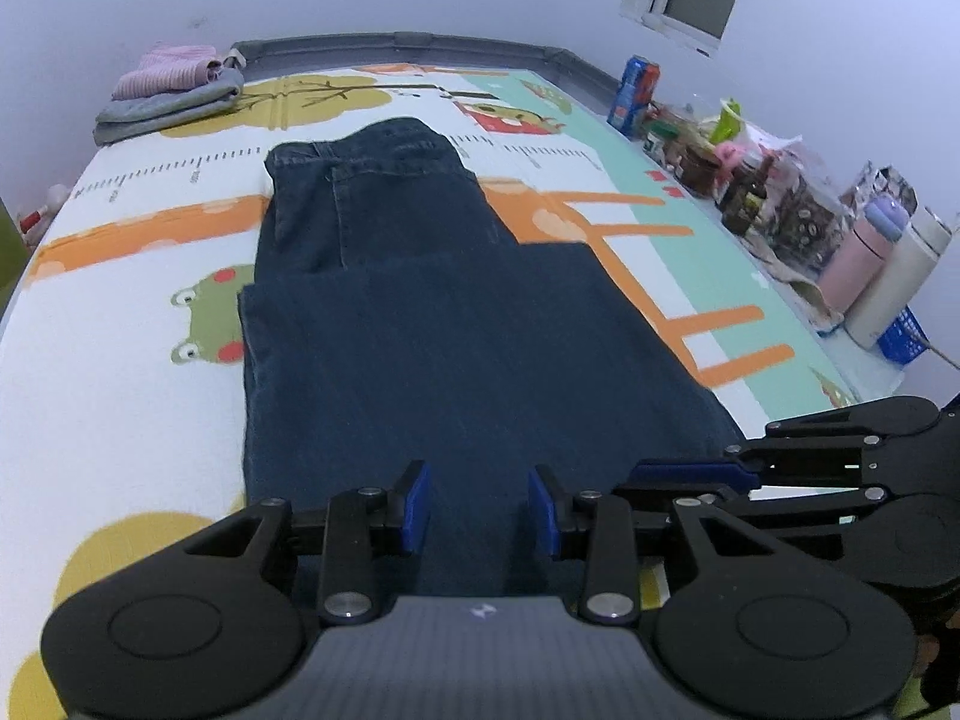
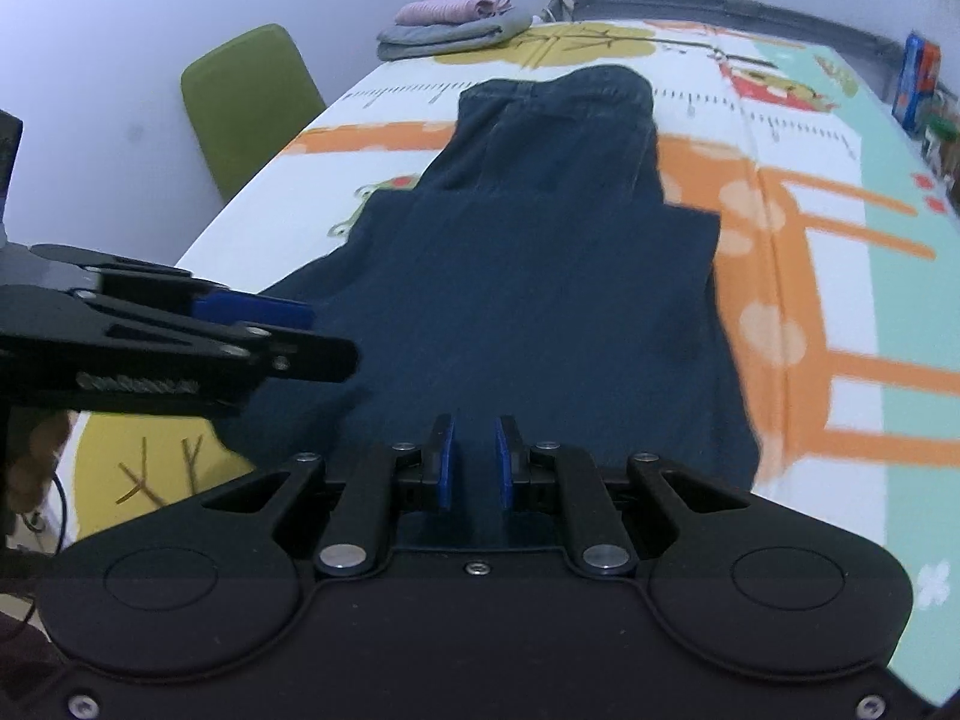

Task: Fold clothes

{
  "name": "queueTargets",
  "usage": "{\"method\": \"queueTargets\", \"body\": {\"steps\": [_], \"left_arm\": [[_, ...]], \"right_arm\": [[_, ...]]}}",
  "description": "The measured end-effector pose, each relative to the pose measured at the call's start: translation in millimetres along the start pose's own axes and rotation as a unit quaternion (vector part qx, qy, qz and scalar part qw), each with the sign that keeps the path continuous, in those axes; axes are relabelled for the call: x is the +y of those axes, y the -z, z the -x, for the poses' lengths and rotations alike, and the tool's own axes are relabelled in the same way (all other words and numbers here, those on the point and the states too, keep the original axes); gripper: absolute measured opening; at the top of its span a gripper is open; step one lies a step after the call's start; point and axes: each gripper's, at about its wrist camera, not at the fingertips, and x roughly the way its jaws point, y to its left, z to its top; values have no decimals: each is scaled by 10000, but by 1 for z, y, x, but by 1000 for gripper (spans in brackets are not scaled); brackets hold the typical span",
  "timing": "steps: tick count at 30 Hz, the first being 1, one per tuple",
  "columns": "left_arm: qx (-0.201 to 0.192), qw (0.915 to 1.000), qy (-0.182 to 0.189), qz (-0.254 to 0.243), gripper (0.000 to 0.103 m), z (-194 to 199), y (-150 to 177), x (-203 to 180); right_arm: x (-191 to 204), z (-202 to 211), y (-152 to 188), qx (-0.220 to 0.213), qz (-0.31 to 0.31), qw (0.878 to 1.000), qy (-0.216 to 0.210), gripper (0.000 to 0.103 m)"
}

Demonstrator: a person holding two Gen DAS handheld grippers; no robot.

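Note:
Dark blue jeans (image 1: 432,324) lie flat on the patterned mat, legs folded up over the upper part, waistband at the far end; they also show in the right wrist view (image 2: 540,300). My left gripper (image 1: 479,504) hovers over the near folded edge, jaws open, nothing between them. My right gripper (image 2: 475,462) is over the same near edge, to the right of the left one, jaws partly open and empty. Each gripper shows in the other's view: the right one (image 1: 708,474) and the left one (image 2: 258,312).
A folded stack of grey and pink clothes (image 1: 174,90) sits at the far left corner of the mat (image 1: 120,396). Bottles, jars and flasks (image 1: 780,204) line the right edge. A green chair (image 2: 246,102) stands beyond the left edge.

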Motion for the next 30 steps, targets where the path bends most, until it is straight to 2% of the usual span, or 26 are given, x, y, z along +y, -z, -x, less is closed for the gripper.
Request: {"method": "queueTargets", "body": {"steps": [4, 8, 11, 15, 19, 25, 30], "left_arm": [[-3, 10000, -26, 21, 38, 0, 14, -8], [83, 9997, -232, 7, 36, -8, 26, -8], [167, 9992, -335, 130, 28, -14, 32, -1], [191, 9989, -406, 166, 14, -15, 33, 7], [186, 9988, -413, 210, 7, -12, 35, 14], [150, 9985, -417, 315, 4, -1, 37, 26], [84, 9980, -577, 242, 4, 9, 39, 27]], "right_arm": [[7, 2, 10, -72, -103, 9999, 27, 14], [10, 0, 18, -81, -145, 9998, 128, 14], [7, -7, 23, -62, -226, 9991, 363, 11], [-2, -12, 28, -24, -390, 9985, 376, 5], [-9, -13, 32, -8, -427, 9980, 456, 0], [-23, -1, 38, -90, -663, 9969, 424, 0], [-34, 13, 42, -170, -840, 9954, 426, 0]]}}
